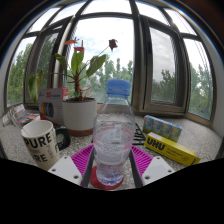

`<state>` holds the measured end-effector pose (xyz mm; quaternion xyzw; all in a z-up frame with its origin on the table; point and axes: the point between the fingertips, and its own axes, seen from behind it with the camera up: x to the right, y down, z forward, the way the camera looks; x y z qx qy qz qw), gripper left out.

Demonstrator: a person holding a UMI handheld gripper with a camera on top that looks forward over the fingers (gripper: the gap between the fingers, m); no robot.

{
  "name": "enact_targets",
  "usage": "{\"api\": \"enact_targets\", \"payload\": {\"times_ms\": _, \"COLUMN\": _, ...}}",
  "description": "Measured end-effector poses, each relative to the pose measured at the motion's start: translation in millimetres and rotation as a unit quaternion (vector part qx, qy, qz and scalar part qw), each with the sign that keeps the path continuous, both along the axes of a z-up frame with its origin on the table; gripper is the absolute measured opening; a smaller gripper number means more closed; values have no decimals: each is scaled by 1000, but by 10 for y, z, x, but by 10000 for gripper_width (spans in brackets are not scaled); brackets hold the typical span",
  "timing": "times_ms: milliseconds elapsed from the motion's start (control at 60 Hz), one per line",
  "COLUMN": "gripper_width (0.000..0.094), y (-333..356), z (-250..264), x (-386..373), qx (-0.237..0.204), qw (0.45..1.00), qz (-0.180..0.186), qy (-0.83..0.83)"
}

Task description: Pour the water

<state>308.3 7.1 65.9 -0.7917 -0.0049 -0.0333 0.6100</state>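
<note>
Here, bottle [114, 138] base behind claw [111, 167].

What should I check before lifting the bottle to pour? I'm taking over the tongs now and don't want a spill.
1. Bottle between the tongs: ok, it stands upright between the pink pads.
2. Grip firm on both sides: cannot tell, contact with the pads is not clear.
3. Cap: not ok for pouring, the blue cap is on.
4. Target ready: ok, a mug stands upright left of the bottle.
5. Path to the mug: ok, nothing lies between them; the plant pot sits behind.
6. Water level: cannot tell through the clear plastic.
</note>
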Motion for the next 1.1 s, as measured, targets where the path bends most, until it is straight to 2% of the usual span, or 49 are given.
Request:
{"api": "enact_targets", "payload": {"times_ms": 50, "gripper_width": 834, "y": -78, "z": -61, "x": 1, "qx": -30, "qw": 1000, "qz": -3, "qy": 5}}
{"api": "enact_targets", "payload": {"times_ms": 67, "gripper_width": 866, "y": -108, "z": -63, "x": -2, "qx": -37, "qw": 999, "qz": -5, "qy": 7}}
{"api": "enact_targets", "payload": {"times_ms": 100, "gripper_width": 835, "y": -180, "z": -73, "x": 17, "qx": -50, "qw": 999, "qz": -11, "qy": 8}}
{"api": "enact_targets", "payload": {"times_ms": 183, "gripper_width": 865, "y": -434, "z": 41, "x": 66, "qx": -62, "qw": 997, "qz": -35, "qy": 6}}
{"api": "enact_targets", "payload": {"times_ms": 300, "gripper_width": 856, "y": -916, "z": 158, "x": 52, "qx": -94, "qw": 994, "qz": -58, "qy": 21}}
{"api": "enact_targets", "payload": {"times_ms": 617, "gripper_width": 857, "y": -2190, "z": 580, "x": -54, "qx": -108, "qw": 988, "qz": -108, "qy": 18}}
{"api": "enact_targets", "payload": {"times_ms": 883, "gripper_width": 856, "y": -2614, "z": 717, "x": -100, "qx": -97, "qw": 986, "qz": -129, "qy": 27}}
{"api": "enact_targets", "payload": {"times_ms": 1100, "gripper_width": 860, "y": -2695, "z": 719, "x": -214, "qx": -103, "qw": 988, "qz": -115, "qy": 24}}
